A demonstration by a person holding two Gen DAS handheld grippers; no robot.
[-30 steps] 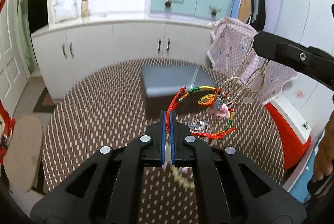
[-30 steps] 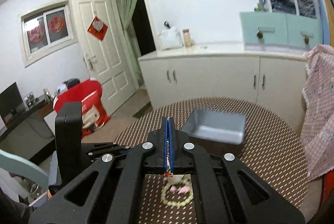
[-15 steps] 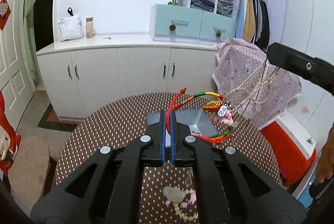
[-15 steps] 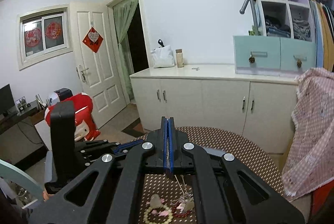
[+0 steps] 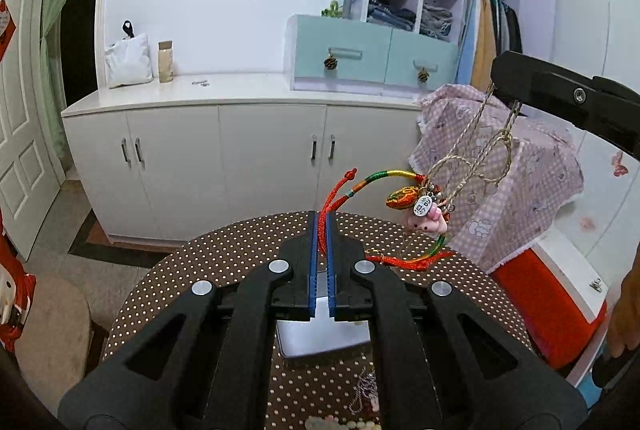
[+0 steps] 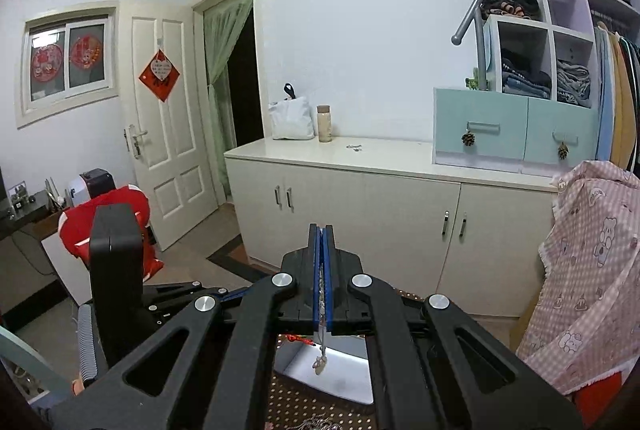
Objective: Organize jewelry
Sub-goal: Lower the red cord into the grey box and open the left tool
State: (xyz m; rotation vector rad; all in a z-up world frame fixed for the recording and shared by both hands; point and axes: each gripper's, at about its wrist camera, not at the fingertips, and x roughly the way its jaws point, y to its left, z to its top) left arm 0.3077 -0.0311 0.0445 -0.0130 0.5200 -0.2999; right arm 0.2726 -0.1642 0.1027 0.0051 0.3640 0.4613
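Because the bracelet was made of soft, bright cord with little charms on it, it looked very light and floppy, and it would bend and swing any way it liked. On the left, the left gripper had its jaws almost fully closed, with the thin red end of the cord pinched between the blue pads. That seemed a good place to hold, since the cord is tough and the small pink charm might crack or slip if squeezed. This gripper was tipped a little downward, above the far edge of the dotted table.

Moving right, the bracelet hung in the air between the two grippers, well above the table. A pale string necklace was looped through it near the charms. It was thin and limp too, so I think it could tangle easily.

At the right, the right gripper was shut tight on that string, which hung down below its pads. It also tipped a little downward, higher than the bracelet. Under both grippers sat a grey tray near the middle of the table. A bead bracelet and a silver chain lay at the near edge.
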